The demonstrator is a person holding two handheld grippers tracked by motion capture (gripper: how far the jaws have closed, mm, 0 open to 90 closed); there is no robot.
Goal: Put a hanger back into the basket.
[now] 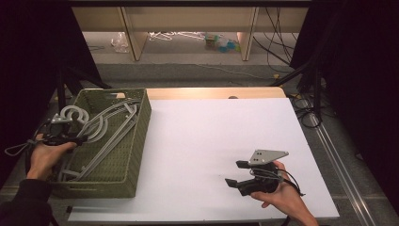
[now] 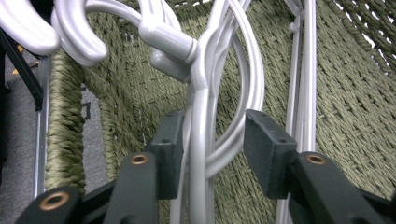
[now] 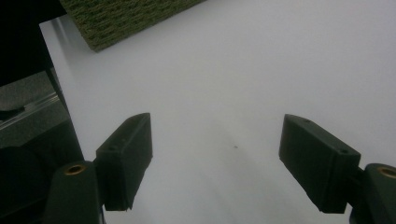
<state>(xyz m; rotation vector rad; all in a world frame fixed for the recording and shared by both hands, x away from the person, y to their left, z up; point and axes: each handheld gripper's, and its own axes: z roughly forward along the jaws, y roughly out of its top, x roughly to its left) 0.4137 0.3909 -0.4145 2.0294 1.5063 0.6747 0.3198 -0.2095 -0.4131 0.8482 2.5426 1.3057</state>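
Observation:
Several grey plastic hangers (image 1: 101,127) lie in a green woven basket (image 1: 136,136) at the table's left. My left gripper (image 1: 77,139) reaches over the basket's left rim near the hangers' hooks. In the left gripper view its jaws (image 2: 212,149) stand apart around the hanger stems (image 2: 201,116); the stems run close along the left pad and a gap shows before the right pad. My right gripper (image 1: 235,173) hovers low over the white table top (image 1: 202,136) at the front right. It is open (image 3: 217,154), with nothing between its jaws.
The basket's corner (image 3: 126,18) is at the top left of the right gripper view. Beyond the table's far edge are wooden shelf legs (image 1: 134,37), cables and clutter on the floor. A metal rail (image 1: 336,160) runs along the right side.

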